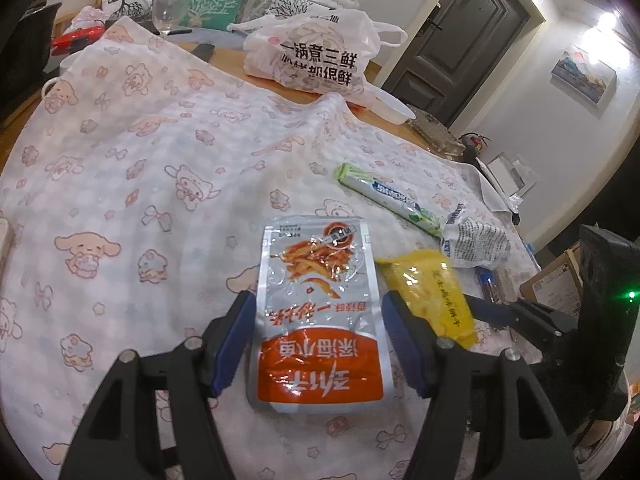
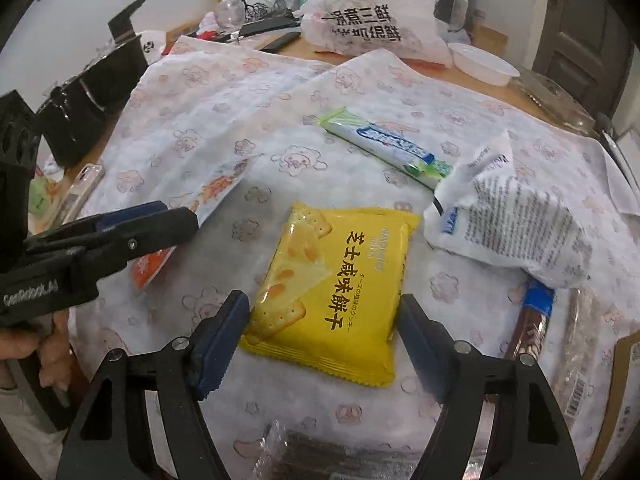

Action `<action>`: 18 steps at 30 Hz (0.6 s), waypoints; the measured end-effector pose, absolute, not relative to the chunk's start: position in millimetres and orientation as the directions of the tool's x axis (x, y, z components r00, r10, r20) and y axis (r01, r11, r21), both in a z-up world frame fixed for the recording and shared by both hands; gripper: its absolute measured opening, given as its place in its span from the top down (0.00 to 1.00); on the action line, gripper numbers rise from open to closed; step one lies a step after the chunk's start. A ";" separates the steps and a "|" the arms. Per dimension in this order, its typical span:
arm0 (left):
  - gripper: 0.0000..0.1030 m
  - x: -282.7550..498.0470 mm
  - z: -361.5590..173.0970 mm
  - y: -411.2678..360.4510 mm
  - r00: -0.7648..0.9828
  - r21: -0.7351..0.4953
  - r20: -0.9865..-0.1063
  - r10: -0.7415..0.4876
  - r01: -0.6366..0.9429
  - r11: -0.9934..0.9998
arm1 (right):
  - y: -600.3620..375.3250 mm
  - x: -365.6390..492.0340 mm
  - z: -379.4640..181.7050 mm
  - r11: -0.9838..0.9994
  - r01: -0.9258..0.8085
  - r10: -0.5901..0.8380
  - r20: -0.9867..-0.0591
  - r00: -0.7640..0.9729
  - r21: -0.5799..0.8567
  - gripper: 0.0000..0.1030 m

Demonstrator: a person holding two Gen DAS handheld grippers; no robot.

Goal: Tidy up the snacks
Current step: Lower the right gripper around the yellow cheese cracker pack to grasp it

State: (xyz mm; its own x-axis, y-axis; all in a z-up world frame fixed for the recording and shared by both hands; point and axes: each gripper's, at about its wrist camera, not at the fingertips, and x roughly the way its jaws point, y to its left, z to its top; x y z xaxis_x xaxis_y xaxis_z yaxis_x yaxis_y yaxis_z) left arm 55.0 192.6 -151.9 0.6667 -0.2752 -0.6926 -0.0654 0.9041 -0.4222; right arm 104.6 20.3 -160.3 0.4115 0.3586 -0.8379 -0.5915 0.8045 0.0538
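Snacks lie on a patterned cloth (image 1: 132, 152): a silver and orange pouch (image 1: 316, 312) sits flat between the spread-apart jaws of the left gripper (image 1: 318, 336), untouched, and a yellow cracker pack (image 2: 332, 288) lies between the equally wide jaws of the right gripper (image 2: 322, 340). From the cracker pack, a crumpled white wrapper (image 2: 508, 224) lies near at two o'clock, a long green and white stick pack (image 2: 384, 144) farther at twelve. Farthest, at twelve o'clock, a printed plastic bag (image 2: 372, 20) sits beside a white bowl (image 2: 484, 64).
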 end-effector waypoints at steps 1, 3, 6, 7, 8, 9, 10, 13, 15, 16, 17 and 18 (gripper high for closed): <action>0.39 54.9 -151.4 192.6 0.668 -0.424 -0.691 -0.277 -0.064 0.903 | 24.0 105.3 -161.0 0.806 -0.590 0.355 -0.837 0.417 0.048 0.26; 0.39 55.3 -150.2 192.3 0.671 -0.417 -0.691 -0.269 -0.066 0.906 | 30.8 108.0 -164.0 0.814 -0.579 0.342 -0.838 0.425 0.039 0.25; 0.39 55.9 -149.5 192.0 0.673 -0.414 -0.691 -0.265 -0.068 0.908 | 36.4 110.2 -167.2 0.832 -0.555 0.322 -0.832 0.452 0.020 0.25; 0.39 55.9 -149.5 192.0 0.671 -0.412 -0.693 -0.264 -0.068 0.909 | 36.9 109.9 -167.3 0.835 -0.551 0.320 -0.829 0.458 0.017 0.25; 0.39 56.2 -149.6 191.7 0.670 -0.410 -0.694 -0.263 -0.068 0.910 | 38.0 109.6 -167.7 0.836 -0.549 0.317 -0.827 0.464 0.012 0.25; 0.39 56.4 -149.3 190.7 0.669 -0.409 -0.695 -0.263 -0.066 0.910 | 39.9 109.2 -168.4 0.836 -0.548 0.307 -0.826 0.472 -0.003 0.25; 0.39 56.5 -149.6 190.1 0.669 -0.409 -0.695 -0.265 -0.065 0.910 | 41.4 109.1 -168.9 0.835 -0.549 0.300 -0.826 0.478 -0.015 0.25; 0.39 56.9 -149.5 187.7 0.668 -0.410 -0.693 -0.270 -0.058 0.910 | 41.4 108.0 -167.2 0.833 -0.553 0.303 -0.817 0.491 -0.023 0.36; 0.39 56.5 -148.3 186.5 0.670 -0.406 -0.693 -0.268 -0.055 0.912 | 39.7 107.3 -165.8 0.833 -0.553 0.298 -0.817 0.493 -0.029 0.36; 0.39 56.0 -147.2 184.8 0.674 -0.398 -0.691 -0.263 -0.051 0.916 | 38.6 105.9 -164.2 0.832 -0.554 0.301 -0.813 0.498 -0.032 0.36; 0.39 54.4 -144.2 183.0 0.683 -0.383 -0.686 -0.250 -0.047 0.922 | 36.7 103.6 -160.5 0.832 -0.554 0.307 -0.805 0.508 -0.033 0.36; 0.39 53.2 -141.8 181.8 0.690 -0.378 -0.681 -0.243 -0.048 0.925 | 35.4 101.6 -157.1 0.831 -0.555 0.311 -0.799 0.515 -0.034 0.36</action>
